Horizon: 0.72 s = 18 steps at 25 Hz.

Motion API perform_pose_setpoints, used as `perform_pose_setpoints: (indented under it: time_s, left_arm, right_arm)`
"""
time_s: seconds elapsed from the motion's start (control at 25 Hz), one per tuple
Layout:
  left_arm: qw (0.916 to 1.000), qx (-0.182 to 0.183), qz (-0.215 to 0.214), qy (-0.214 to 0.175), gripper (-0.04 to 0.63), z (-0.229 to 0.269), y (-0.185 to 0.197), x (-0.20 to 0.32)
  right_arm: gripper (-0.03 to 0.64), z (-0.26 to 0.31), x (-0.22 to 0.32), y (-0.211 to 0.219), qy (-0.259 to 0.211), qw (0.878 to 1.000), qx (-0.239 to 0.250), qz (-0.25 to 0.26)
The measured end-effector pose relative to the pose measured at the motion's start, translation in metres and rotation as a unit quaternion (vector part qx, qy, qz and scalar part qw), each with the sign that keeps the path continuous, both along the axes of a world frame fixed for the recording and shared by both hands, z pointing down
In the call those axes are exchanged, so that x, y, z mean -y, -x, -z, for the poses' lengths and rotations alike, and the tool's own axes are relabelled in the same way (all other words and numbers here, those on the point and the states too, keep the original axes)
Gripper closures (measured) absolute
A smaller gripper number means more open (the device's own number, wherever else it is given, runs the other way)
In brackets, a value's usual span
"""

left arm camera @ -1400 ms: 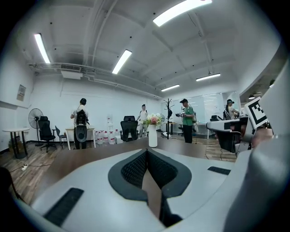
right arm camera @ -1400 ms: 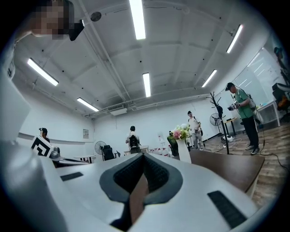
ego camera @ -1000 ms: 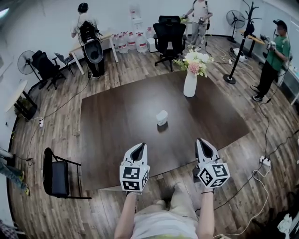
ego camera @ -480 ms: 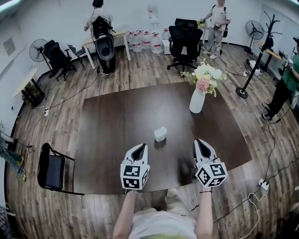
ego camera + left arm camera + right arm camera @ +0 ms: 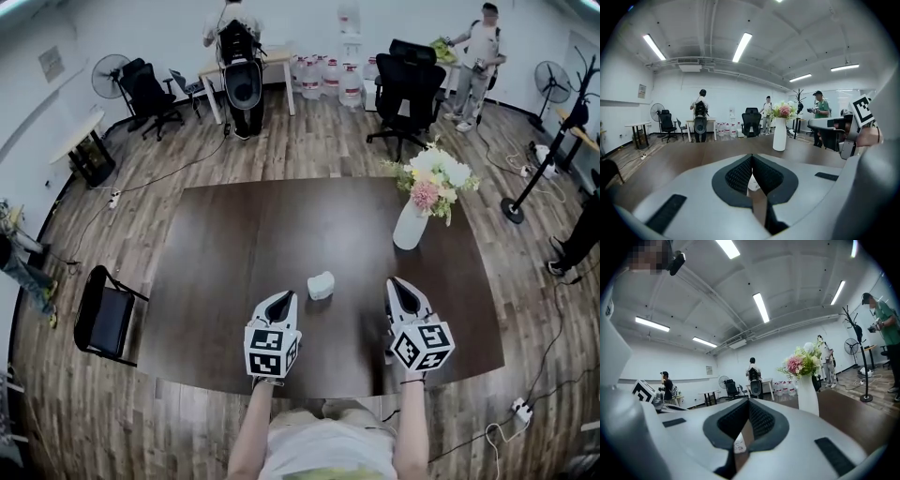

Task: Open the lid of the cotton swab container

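Observation:
The cotton swab container point(image 5: 321, 284), a small white lidded tub, stands on the dark brown table point(image 5: 225, 253), a little ahead of and between my two grippers. My left gripper point(image 5: 284, 298) hangs over the table's near part, left of the container, shut and empty. My right gripper point(image 5: 398, 284) is to the container's right, also shut with nothing in it. In the left gripper view the container point(image 5: 752, 183) shows just beyond the shut tips point(image 5: 751, 157). In the right gripper view the container point(image 5: 738, 445) peeks out below the shut tips point(image 5: 748, 401).
A white vase of flowers point(image 5: 410, 225) stands on the table's far right, ahead of the right gripper. A black chair point(image 5: 105, 321) sits by the table's left edge. Office chairs, water jugs, fans, floor cables and several people are around the room.
Both grippers and the head camera have moved forward over the table; the container now lies much nearer the fingertips. Both jaws stay shut.

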<state>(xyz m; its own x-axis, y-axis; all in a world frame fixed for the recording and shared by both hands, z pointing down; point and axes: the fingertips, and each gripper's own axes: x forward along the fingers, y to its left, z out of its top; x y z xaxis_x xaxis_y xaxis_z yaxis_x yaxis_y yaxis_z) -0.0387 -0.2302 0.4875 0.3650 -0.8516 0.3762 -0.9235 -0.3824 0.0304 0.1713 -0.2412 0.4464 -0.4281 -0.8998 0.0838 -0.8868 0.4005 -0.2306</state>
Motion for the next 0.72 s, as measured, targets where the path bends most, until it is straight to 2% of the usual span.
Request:
perform_pose_setpoints:
  time_s: [0.24, 0.36, 0.52, 0.72]
  left_arm:
    - [0.999, 0.009, 0.028, 0.033, 0.571, -0.027, 0.012, 0.003]
    - [0.9986, 0.011, 0.028, 0.044, 0.571, -0.036, 0.016, 0.006]
    - [0.9979, 0.008, 0.009, 0.064, 0.571, -0.055, 0.012, 0.011]
    - [0.9964, 0.004, -0.038, 0.076, 0.569, -0.078, 0.003, 0.019]
  right_arm:
    - [0.595, -0.023, 0.015, 0.029, 0.025, 0.999, -0.002, 0.048]
    - [0.595, -0.035, 0.02, 0.038, 0.039, 0.998, -0.001, 0.058]
    - [0.595, -0.053, 0.029, 0.048, 0.059, 0.996, 0.003, 0.061]
    - [0.595, -0.072, 0.034, 0.058, 0.077, 0.995, 0.001, 0.062]
